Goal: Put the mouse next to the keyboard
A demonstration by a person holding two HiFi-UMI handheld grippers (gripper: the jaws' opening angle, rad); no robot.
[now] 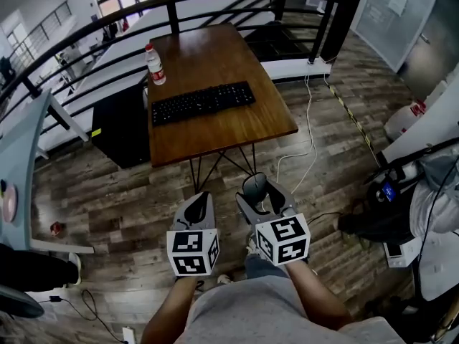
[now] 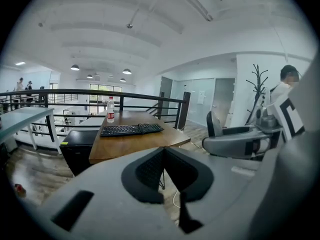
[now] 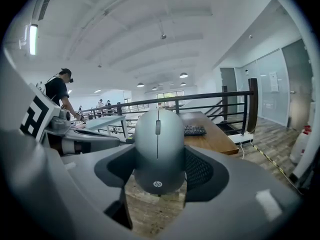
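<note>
A grey wireless mouse (image 3: 159,151), rounded and smooth, has a scroll wheel set in a thin centre line and a small round logo near its rear end. It sits clamped between the two dark pads of the right gripper (image 3: 159,170), top side up and nose pointing away from the person. In the head view the mouse (image 1: 254,185) is in the air above the wooden floor, well apart from the table (image 1: 215,56). A black full-size keyboard (image 1: 203,102) lies flat across the middle of the brown wooden tabletop, slightly askew to the table's front edge.
</note>
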